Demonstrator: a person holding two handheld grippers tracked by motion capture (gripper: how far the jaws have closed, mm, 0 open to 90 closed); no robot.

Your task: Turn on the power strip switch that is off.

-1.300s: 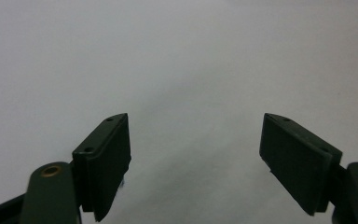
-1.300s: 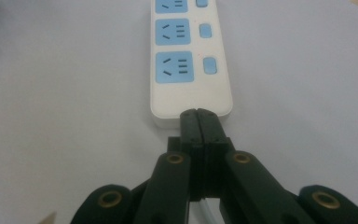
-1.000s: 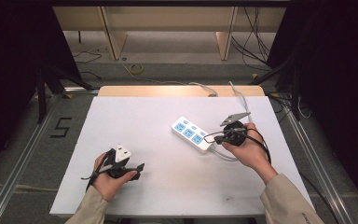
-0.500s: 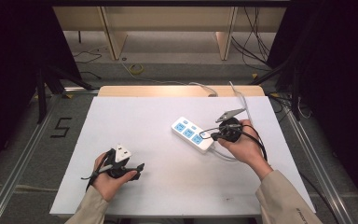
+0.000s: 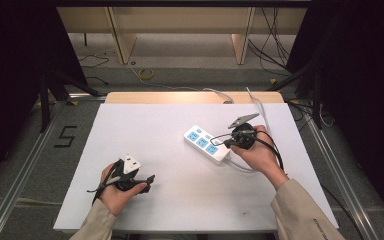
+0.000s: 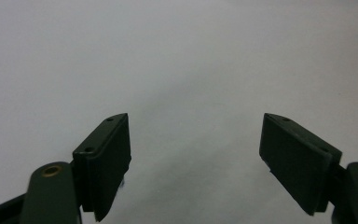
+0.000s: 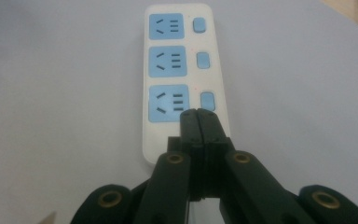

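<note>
A white power strip (image 5: 206, 144) with three blue sockets and three blue switches lies right of the table's middle, seen close up as the power strip (image 7: 177, 70) in the right gripper view. My right gripper (image 5: 227, 143) is shut with nothing in it, its tips (image 7: 199, 115) over the strip's near end, just below the nearest switch (image 7: 207, 101). My left gripper (image 5: 148, 181) rests at the front left, jaws pointing right. In its own view the left gripper (image 6: 195, 122) stands wide open over bare white table.
The white table (image 5: 150, 125) has a wooden strip (image 5: 190, 97) along its far edge. The power strip's white cable (image 5: 255, 102) loops under my right hand and runs off the back. Beyond the table are floor, cables and wooden legs.
My right gripper has moved slightly left and farther from me, closing in on the power strip's near end. The left gripper has stayed put.
</note>
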